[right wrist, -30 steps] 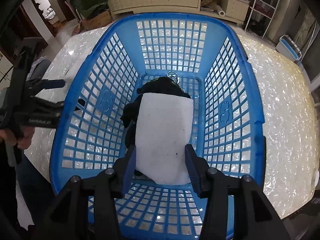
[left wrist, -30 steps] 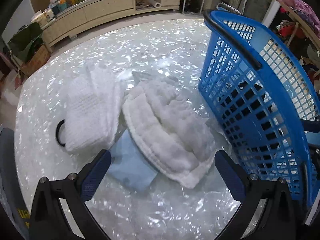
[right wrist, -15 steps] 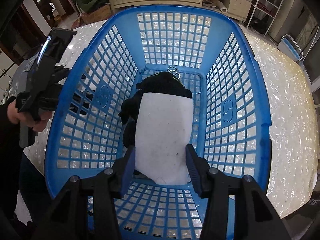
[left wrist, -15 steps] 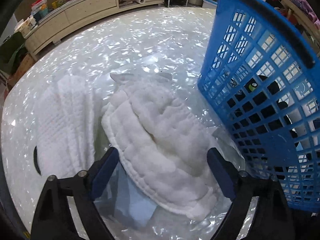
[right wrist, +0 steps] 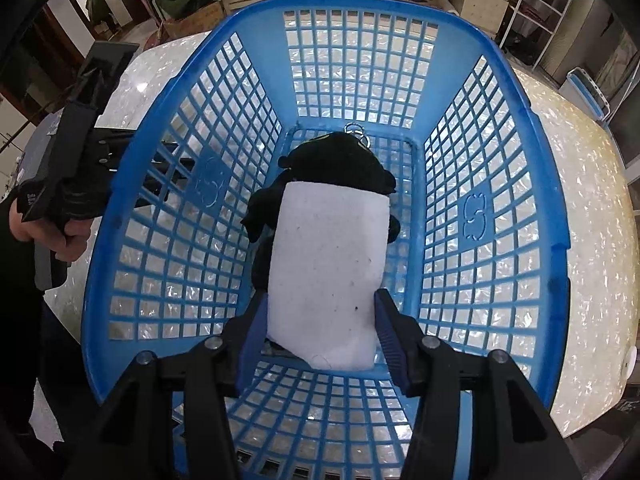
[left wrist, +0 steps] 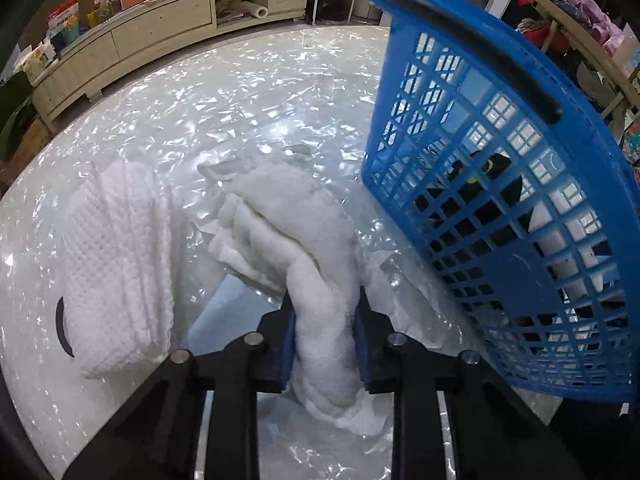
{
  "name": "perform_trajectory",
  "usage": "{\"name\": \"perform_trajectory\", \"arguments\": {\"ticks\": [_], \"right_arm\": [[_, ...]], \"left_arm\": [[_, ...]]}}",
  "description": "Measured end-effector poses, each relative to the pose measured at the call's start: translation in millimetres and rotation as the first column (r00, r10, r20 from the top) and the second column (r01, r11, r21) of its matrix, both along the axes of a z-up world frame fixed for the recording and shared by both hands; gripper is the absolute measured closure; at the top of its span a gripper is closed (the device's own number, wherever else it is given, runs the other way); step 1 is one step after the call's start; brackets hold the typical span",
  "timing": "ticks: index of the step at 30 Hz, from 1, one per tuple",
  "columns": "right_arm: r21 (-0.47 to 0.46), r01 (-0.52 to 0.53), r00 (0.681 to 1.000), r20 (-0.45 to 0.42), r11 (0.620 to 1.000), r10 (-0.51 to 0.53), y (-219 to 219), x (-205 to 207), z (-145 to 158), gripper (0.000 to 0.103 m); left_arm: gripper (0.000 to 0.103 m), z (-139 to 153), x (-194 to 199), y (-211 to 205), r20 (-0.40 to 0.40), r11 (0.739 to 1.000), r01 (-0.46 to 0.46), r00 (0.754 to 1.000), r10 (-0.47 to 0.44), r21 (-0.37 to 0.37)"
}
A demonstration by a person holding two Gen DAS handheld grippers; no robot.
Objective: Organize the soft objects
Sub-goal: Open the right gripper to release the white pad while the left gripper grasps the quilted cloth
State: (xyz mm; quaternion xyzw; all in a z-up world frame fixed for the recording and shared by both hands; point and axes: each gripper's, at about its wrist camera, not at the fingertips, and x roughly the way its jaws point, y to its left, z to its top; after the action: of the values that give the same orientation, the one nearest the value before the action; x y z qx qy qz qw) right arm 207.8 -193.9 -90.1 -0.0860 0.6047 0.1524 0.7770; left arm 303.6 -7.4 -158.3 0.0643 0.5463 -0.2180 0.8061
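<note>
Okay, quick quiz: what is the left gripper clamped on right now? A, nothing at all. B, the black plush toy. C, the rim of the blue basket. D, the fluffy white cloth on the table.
D: in the left wrist view the left gripper has just been closing, and its blue pads now pinch the fluffy white cloth on the table beside the blue basket.

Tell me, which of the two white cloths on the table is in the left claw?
The fluffy cloth nearest the blue basket; the left claw pinches it. The waffle-textured cloth lies untouched.

Embossed S-like emblem on each side wall of blue basket [right wrist: 472,216].
</note>
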Motion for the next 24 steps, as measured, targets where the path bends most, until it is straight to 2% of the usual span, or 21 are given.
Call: {"name": "perform_trajectory", "arguments": {"ticks": [7,10,13,15,20,23,24], "right_arm": [[-0.016,0.001,1.0,-0.007,1.0,-0.001,-1,-6,-4,0.051],[-0.013,0.007,1.0,-0.004,1.0,-0.007,-1,-8,-3,0.048],[0.006,0.017,1.0,0.006,1.0,-0.017,-2,-12,4,0.039],[0.01,0.005,1.0,0.008,1.0,-0.005,-1,-14,7,0.027],[-0.018,0.017,0.999,0.048,1.0,-0.016,4,-20,21,0.025],[-0.012,0.012,0.997,0.077,1.0,-0.011,6,-26,33,0.0],[-0.024,0.006,0.995,0.098,1.0,-0.004,7,-28,37,0.0]], "left_arm": [[0.081,23,-23,12,0.03,1.0,-0.005,1.0,0.005,0.003],[0.081,38,-32,16,0.051,1.0,-0.008,0.999,0.009,-0.016],[0.081,51,-44,19,0.058,0.999,-0.004,0.998,0.006,-0.041],[0.081,60,-55,19,0.069,0.999,0.01,0.998,-0.008,-0.034],[0.081,81,-79,21,0.102,0.999,0.015,0.995,-0.012,-0.028],[0.081,95,-94,23,0.119,0.999,0.013,0.993,-0.009,-0.032],[0.081,100,-100,24,0.126,0.999,0.011,0.992,-0.007,-0.03]]}}
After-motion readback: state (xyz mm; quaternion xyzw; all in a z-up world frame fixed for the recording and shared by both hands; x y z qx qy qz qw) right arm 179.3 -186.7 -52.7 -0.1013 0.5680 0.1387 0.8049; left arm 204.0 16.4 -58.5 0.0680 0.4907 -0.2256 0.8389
